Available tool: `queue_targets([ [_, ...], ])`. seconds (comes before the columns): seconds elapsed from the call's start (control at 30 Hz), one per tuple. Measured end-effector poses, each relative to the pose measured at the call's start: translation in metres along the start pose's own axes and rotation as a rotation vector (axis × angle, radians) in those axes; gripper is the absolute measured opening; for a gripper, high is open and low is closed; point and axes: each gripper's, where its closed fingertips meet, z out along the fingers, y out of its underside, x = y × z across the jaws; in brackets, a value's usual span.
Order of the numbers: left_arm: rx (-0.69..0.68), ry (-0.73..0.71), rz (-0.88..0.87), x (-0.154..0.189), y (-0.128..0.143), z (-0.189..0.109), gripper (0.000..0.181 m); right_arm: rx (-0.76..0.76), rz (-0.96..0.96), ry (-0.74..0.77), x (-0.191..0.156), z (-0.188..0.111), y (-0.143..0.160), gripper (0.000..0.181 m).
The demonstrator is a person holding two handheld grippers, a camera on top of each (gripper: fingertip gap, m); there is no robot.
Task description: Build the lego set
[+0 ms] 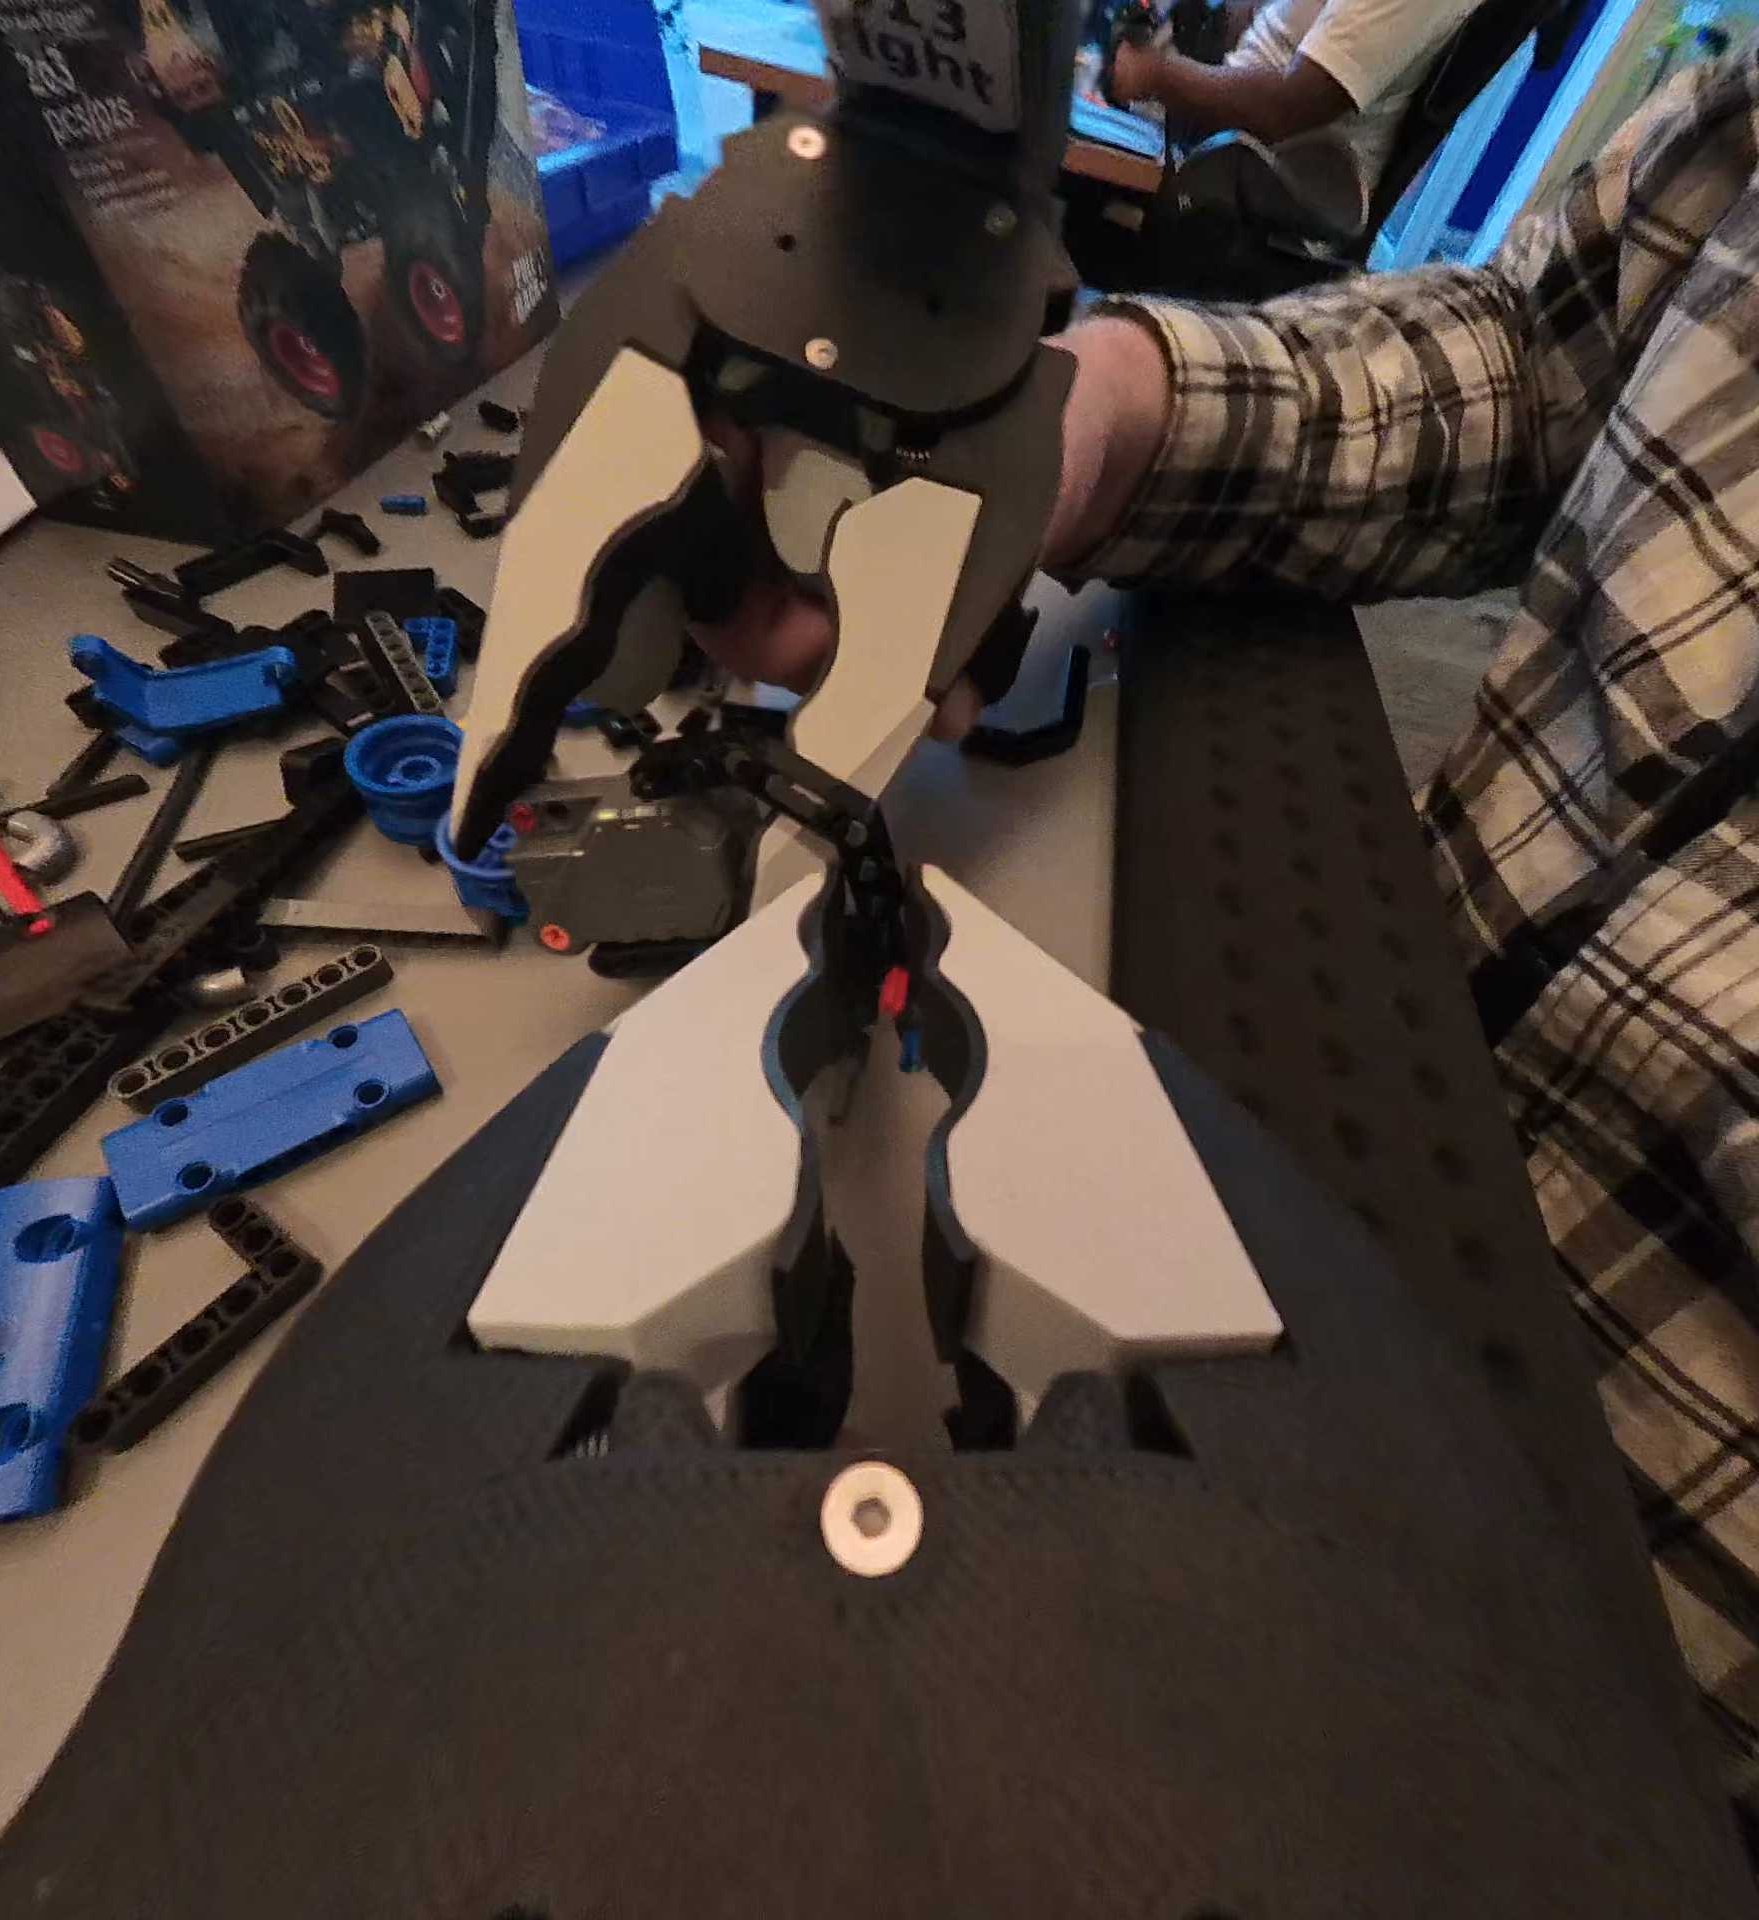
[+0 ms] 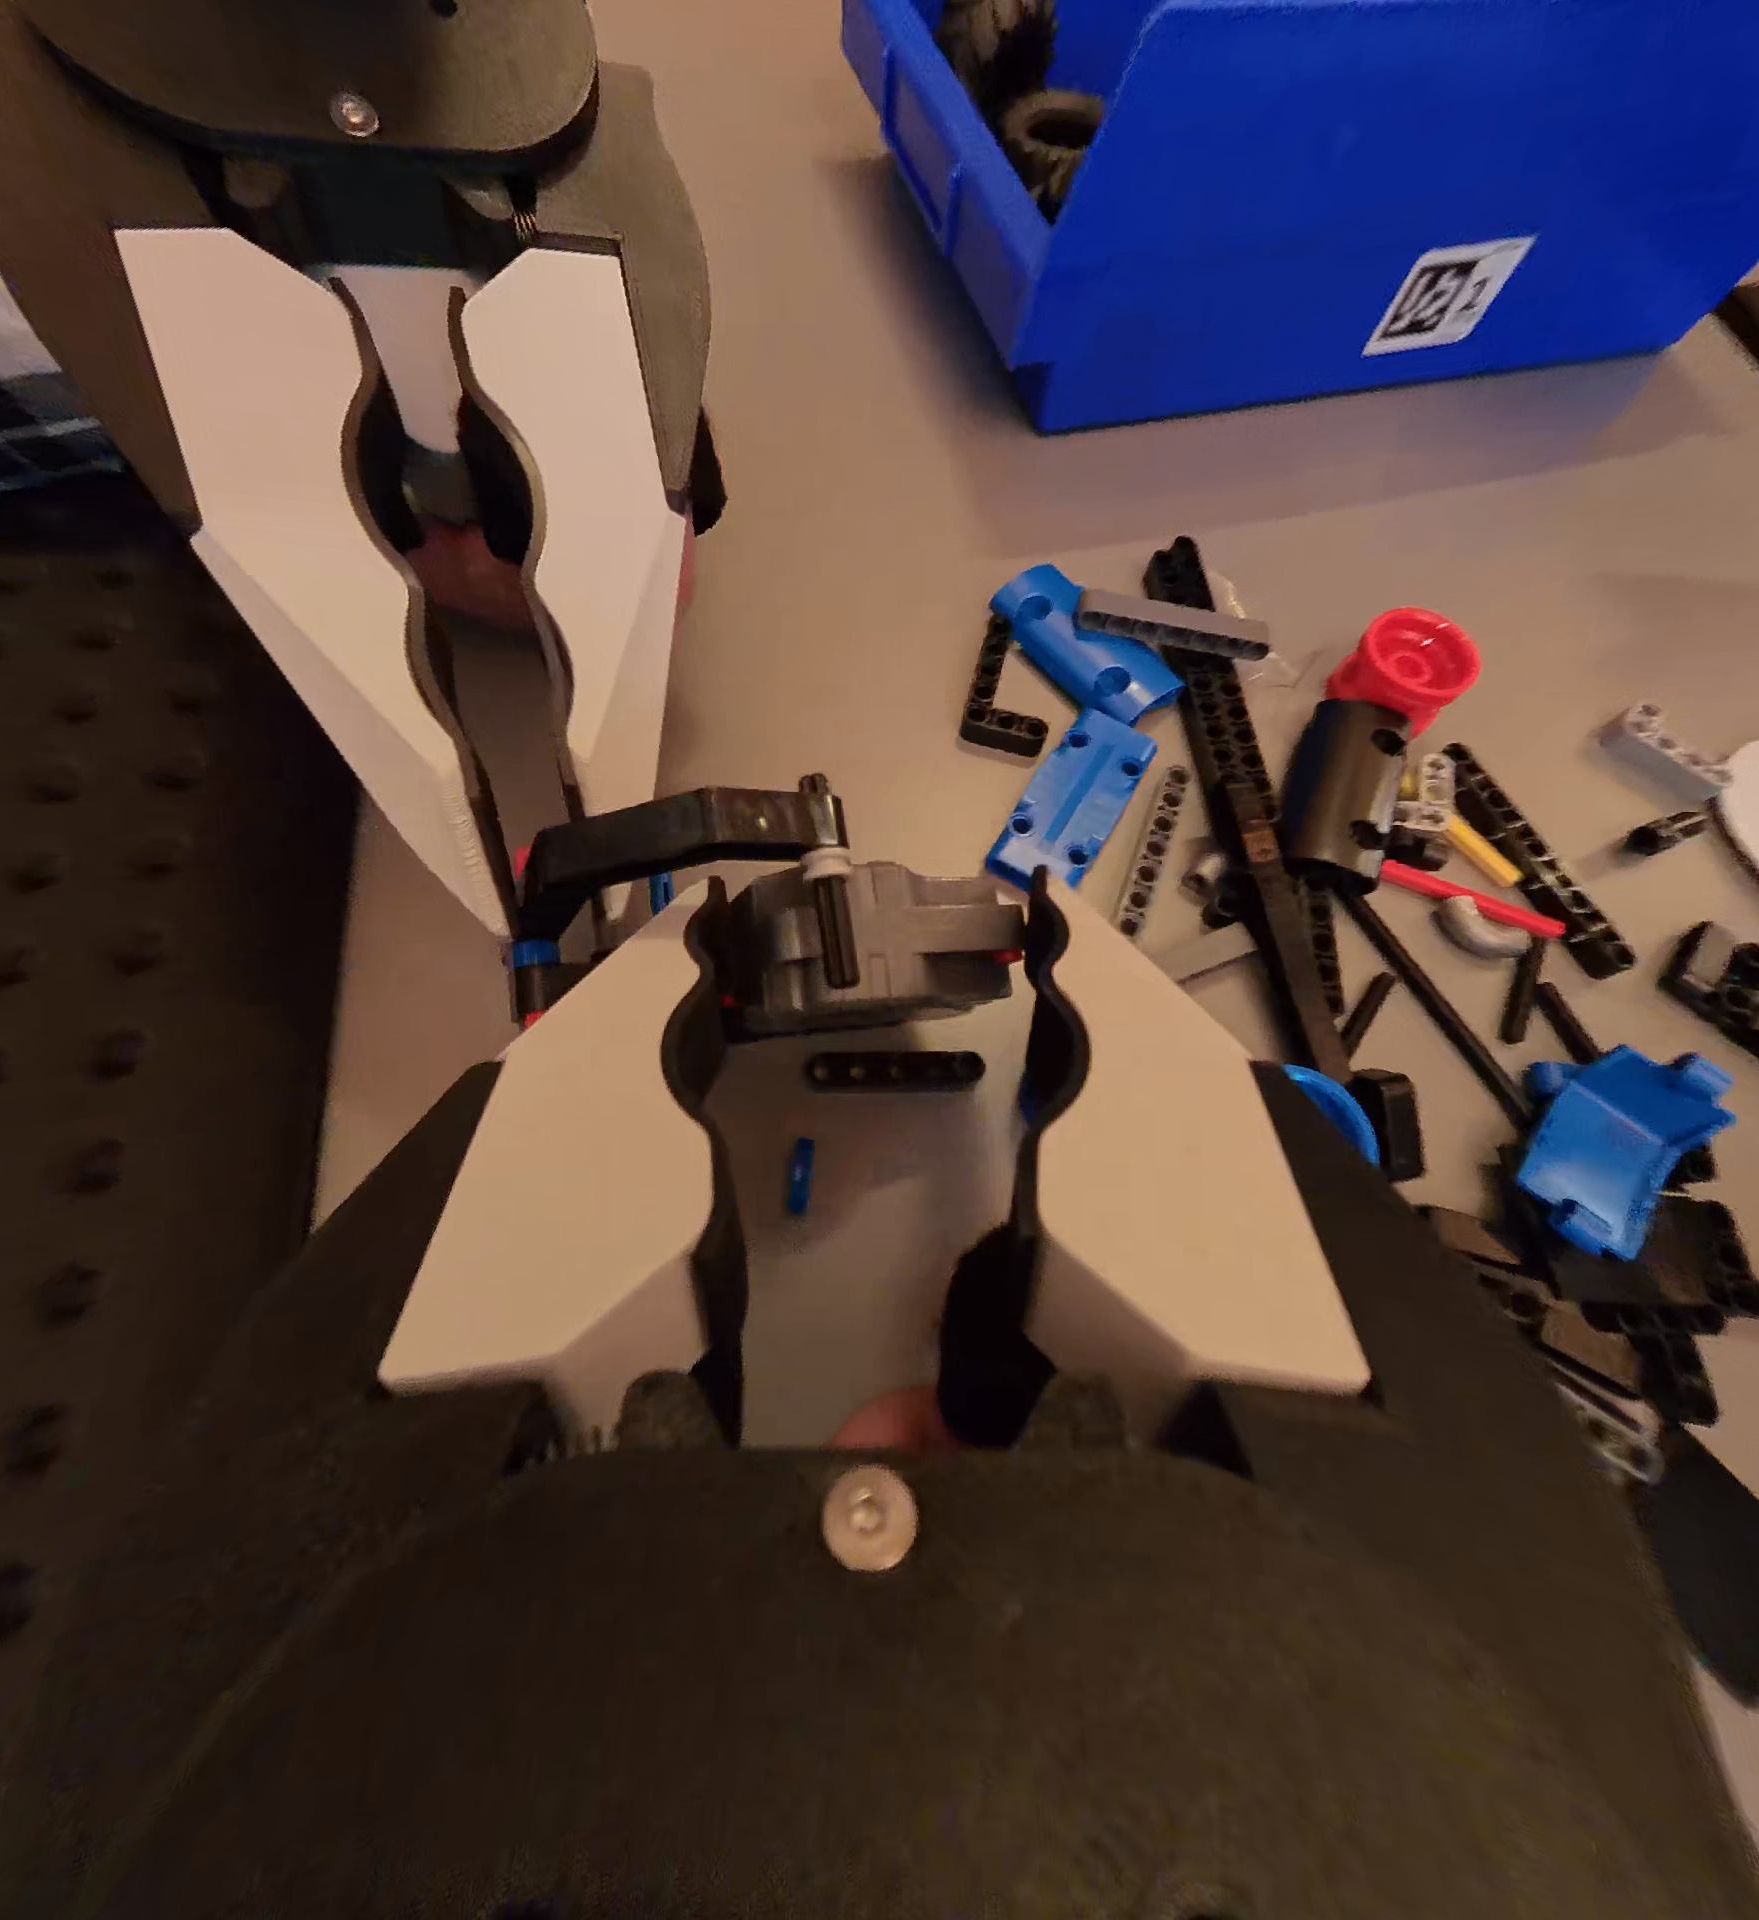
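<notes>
A grey motor block [image 2: 885, 956] with a black axle carries a black angled beam [image 2: 667, 826] fixed with blue and red pins. My right gripper [image 2: 875, 914] is shut on the block, one finger on each side. My left gripper [image 1: 870, 883] is shut on the end of the black beam [image 1: 802, 779], just above the table. In the left wrist view the right gripper [image 1: 646, 810] comes down from above around the grey block [image 1: 636, 873]. In the right wrist view the left gripper [image 2: 511, 894] stands at the upper left, pinching the beam's end.
Loose black beams and blue panels [image 1: 272, 1112] lie to the left with a blue wheel hub [image 1: 402, 769] and the set's box [image 1: 231, 260]. A blue bin [image 2: 1374, 208] holds tyres. A red hub [image 2: 1405, 660] lies among parts. A black perforated mat [image 2: 75, 935] borders the table.
</notes>
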Motion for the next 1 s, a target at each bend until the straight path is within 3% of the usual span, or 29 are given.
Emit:
queue_targets([
  [0.1, 0.056, -0.026, -0.022, -0.005, -0.014, 0.001, 0.025, 0.011, -0.05, 0.087, 0.012, -0.008, -0.004, 0.055],
  [0.2, 0.121, -0.042, -0.041, -0.009, -0.032, 0.002, 0.027, 0.032, -0.093, 0.148, 0.02, -0.016, -0.01, 0.055],
  [0.47, 0.18, -0.068, -0.073, -0.014, -0.048, 0.004, 0.011, 0.121, -0.239, 0.269, 0.021, -0.03, -0.031, 0.054],
  [1.0, 0.332, -0.08, -0.163, -0.024, -0.065, -0.014, 0.01, 0.236, -0.286, 0.376, 0.033, -0.051, -0.05, 0.052],
])
